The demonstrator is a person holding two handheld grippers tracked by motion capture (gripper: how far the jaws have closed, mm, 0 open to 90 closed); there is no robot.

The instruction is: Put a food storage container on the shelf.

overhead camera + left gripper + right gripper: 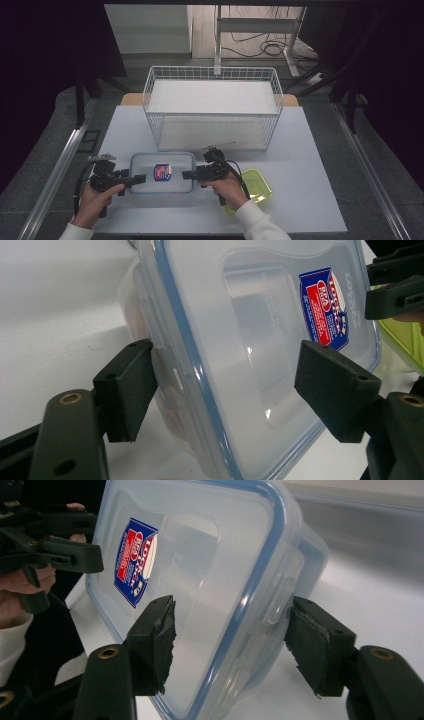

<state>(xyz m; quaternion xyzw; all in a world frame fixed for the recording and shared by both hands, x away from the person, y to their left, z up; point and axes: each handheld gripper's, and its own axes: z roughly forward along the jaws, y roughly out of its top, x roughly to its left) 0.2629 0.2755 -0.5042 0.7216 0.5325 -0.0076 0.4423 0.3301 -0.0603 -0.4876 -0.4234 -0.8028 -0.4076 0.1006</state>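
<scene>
Straddling opposite ends of the lidded container (162, 172), left claw (140, 179) and right claw (186, 175) gape, seemingly unclamped; uneven squeezing could skid it across the tabletop (300, 165).

High view: bench (310, 165) evenly lit from overhead, surroundings fall off to near black, frame soft and low-detail. Short, faint shadows under the wire basket (212, 107). Both gripper views bright, slightly washed out; white glare streaks on the clear lid (260, 350), near jaws a little soft, background blurred.
</scene>
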